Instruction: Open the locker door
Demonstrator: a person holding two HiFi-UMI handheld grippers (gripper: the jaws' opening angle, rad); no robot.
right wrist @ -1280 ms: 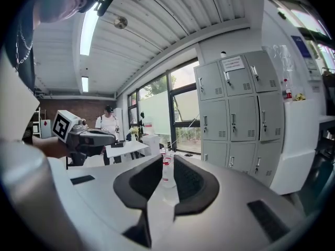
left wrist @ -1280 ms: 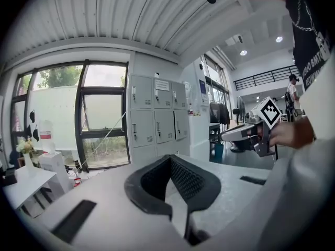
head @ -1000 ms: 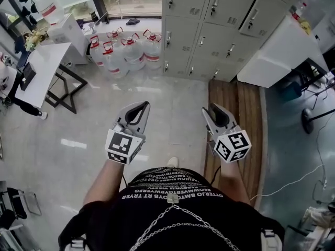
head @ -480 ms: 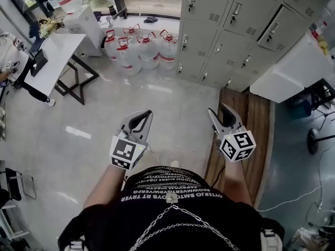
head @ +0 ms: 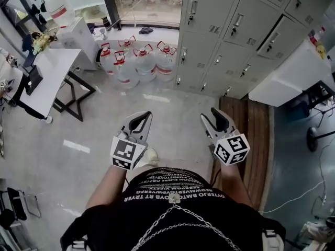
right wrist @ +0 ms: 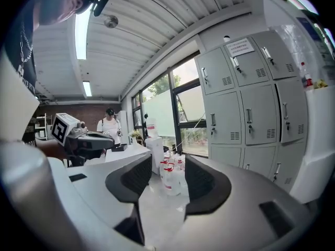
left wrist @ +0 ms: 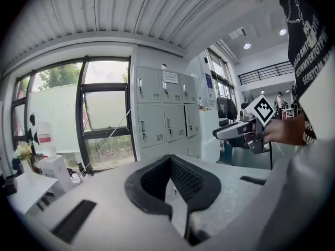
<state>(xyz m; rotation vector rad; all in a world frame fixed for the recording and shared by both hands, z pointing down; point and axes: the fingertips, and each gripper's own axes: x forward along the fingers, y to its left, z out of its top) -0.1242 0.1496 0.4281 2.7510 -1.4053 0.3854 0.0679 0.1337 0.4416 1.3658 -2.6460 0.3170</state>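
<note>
A bank of grey metal lockers [head: 230, 25] with small upright handles fills the far right; every door that shows is closed. In the left gripper view the lockers [left wrist: 162, 109] stand ahead beside a large window, and in the right gripper view the lockers [right wrist: 246, 103] are at the right. Both grippers hang in mid-air in front of the person, well short of the doors. My left gripper [head: 142, 117] is shut with its pad tips together and nothing in it. My right gripper [head: 212, 117] is open and empty, with a clear gap between its pads.
Several large water bottles [head: 138, 61] stand on the floor left of the lockers. A white table [head: 49, 72] on a black frame is at the left, a white cabinet [head: 293, 72] at the right, with a wooden platform [head: 248, 124] beside it. A person [right wrist: 111, 127] stands far off.
The right gripper's jaws have spread apart from a narrower gap. Both grippers have shifted slightly, and the head view has moved so more of the lockers show.
</note>
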